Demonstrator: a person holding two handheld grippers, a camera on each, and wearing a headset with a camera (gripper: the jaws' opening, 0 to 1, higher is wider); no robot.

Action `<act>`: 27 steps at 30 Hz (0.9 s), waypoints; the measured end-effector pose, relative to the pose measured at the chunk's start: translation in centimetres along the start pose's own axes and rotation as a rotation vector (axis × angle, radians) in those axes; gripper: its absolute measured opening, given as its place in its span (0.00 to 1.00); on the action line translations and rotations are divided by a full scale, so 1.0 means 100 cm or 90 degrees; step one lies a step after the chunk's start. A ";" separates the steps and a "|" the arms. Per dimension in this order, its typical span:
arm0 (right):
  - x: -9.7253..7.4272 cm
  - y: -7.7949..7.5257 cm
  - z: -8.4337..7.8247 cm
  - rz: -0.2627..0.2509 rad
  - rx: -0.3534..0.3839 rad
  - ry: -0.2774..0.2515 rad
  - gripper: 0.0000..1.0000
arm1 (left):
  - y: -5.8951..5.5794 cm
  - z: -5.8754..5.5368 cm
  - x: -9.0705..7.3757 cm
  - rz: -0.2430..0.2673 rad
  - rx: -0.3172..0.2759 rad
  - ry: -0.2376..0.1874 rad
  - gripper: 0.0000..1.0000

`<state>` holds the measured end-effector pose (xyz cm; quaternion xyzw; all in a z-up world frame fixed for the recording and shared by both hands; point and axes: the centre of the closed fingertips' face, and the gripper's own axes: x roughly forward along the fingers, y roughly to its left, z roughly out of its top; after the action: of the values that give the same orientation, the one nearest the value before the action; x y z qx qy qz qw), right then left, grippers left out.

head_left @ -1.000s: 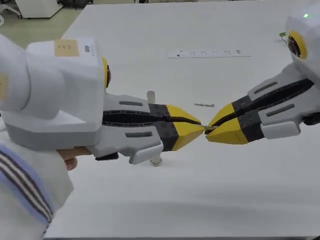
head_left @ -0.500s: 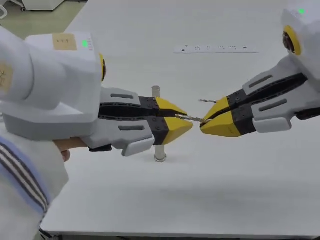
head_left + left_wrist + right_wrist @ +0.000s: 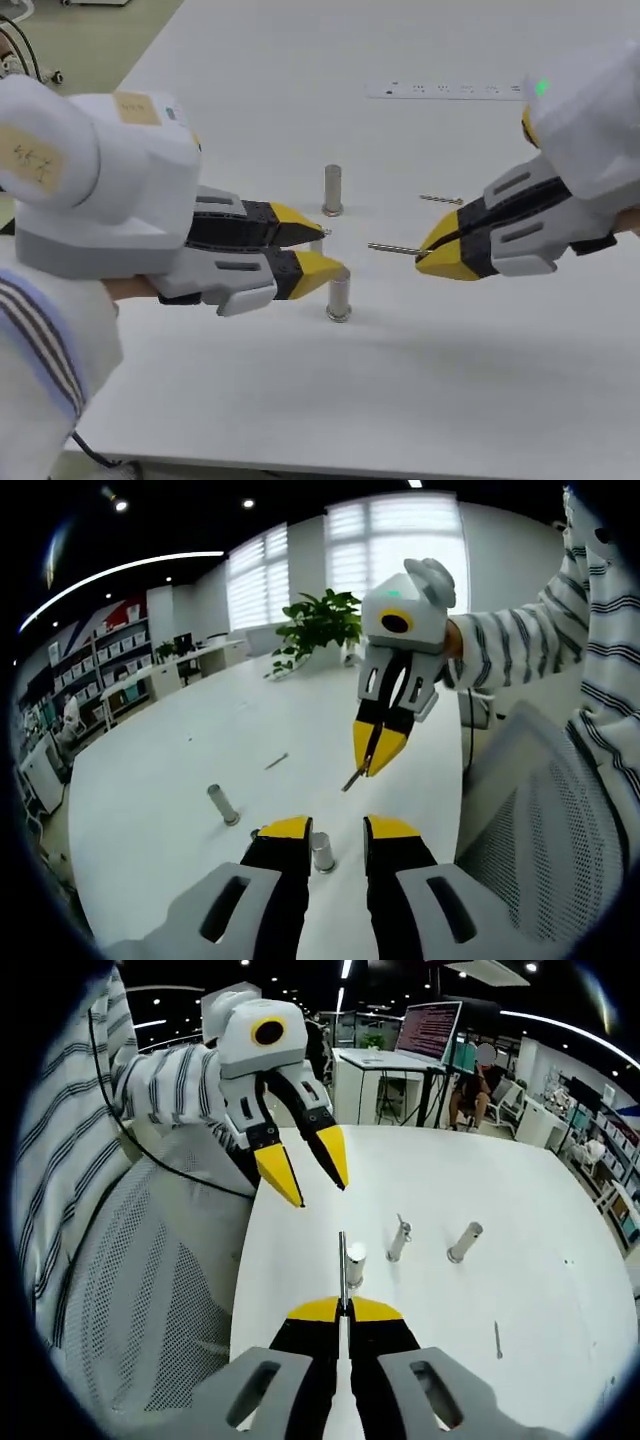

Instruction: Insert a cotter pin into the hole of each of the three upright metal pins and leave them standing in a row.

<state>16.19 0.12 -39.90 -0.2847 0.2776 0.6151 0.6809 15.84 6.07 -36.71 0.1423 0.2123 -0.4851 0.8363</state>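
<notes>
Yellow-tipped right tool (image 3: 422,252) clamps a cotter pin (image 3: 392,248); left tool (image 3: 333,250), jaws apart, sits just beside an upright pin (image 3: 339,297) on the desk (image 3: 450,380).

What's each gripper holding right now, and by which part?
Right gripper shut on a cotter pin, gripped at one end, the rest sticking out past the tips. Left gripper open, holding nothing.

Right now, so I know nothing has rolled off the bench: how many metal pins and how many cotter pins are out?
3 metal pins, all upright
3 cotter pins: one in the right gripper, one loose on the table, one apparently through the middle pin
Total: 6
</notes>
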 end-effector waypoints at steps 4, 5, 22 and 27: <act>0.011 -0.005 -0.011 -0.017 -0.003 0.040 0.00 | 0.007 -0.013 0.007 -0.004 -0.010 0.032 0.20; 0.014 -0.004 -0.013 -0.014 0.001 0.044 0.00 | 0.007 -0.014 0.009 -0.007 -0.008 0.035 0.20; 0.037 -0.002 -0.032 -0.022 0.062 0.067 0.00 | 0.014 -0.036 0.043 -0.060 0.003 0.087 0.19; 0.042 -0.004 -0.033 -0.022 0.072 0.071 0.00 | 0.014 -0.043 0.049 -0.070 0.016 0.105 0.18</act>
<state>16.86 0.53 -45.21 -0.2844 0.3440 0.5698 0.6900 18.24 4.95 -42.83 0.1803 0.2820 -0.5196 0.7862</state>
